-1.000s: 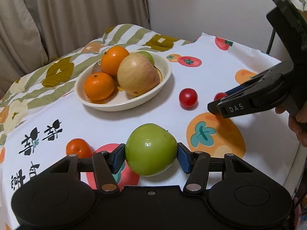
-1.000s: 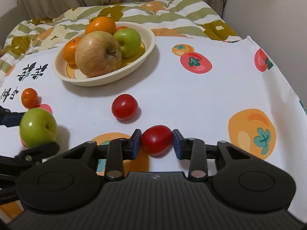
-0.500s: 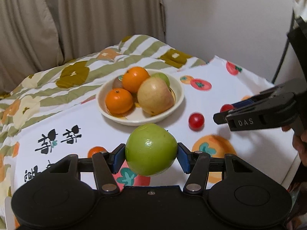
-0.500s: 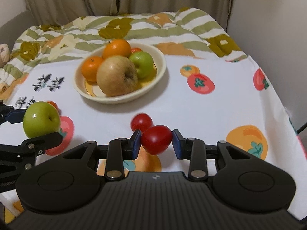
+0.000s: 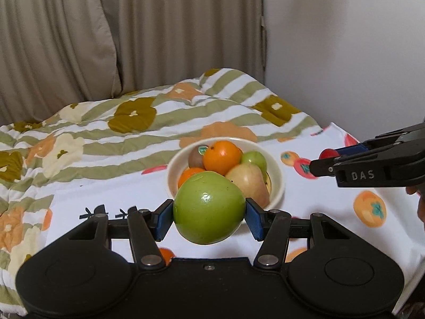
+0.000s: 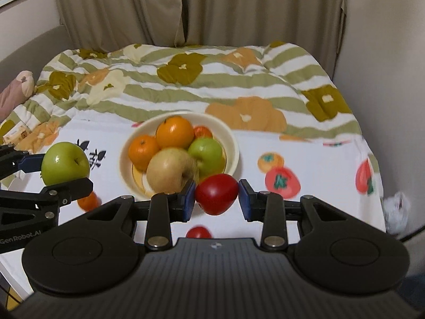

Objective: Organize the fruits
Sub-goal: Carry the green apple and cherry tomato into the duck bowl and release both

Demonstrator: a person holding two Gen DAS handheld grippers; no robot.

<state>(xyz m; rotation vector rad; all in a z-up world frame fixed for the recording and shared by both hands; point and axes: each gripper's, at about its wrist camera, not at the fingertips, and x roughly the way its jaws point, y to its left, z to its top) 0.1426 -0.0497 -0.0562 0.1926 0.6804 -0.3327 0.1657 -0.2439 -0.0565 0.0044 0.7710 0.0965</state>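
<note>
L claw: closed on green apple, blue pads pressing both sides, held level, clear of the cloth. R claw: closed on tomato, pads on both sides, also raised. Both claws side by side, apart, pointing fwd.
</note>
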